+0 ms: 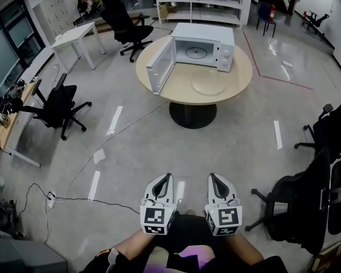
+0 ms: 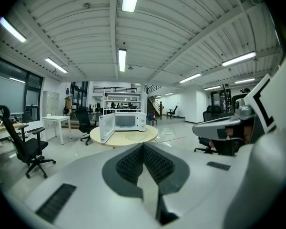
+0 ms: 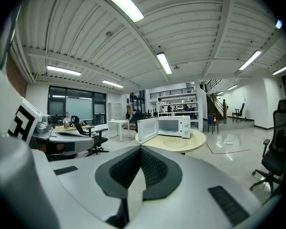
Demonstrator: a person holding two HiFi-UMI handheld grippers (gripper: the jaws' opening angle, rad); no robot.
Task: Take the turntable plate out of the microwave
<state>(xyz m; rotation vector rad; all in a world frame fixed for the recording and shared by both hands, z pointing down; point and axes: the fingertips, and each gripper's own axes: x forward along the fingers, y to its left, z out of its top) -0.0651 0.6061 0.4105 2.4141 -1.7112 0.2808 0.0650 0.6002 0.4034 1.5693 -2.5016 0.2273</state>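
Microwave (image 1: 202,47) open — turntable plate (image 1: 208,86) outside on table (image 1: 238,78); left gripper (image 1: 169,177), right gripper (image 1: 212,177) fingers together.

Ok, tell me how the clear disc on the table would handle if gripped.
The clear disc looks like glass: probably stiff, heavy for its size, breakable. Lying flat on the round table, it shouldn't roll, but its smooth rim may slip.

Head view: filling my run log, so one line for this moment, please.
microwave: door open; turntable plate: on table, outside microwave; left gripper: shut, empty; right gripper: shut, empty; both far from table
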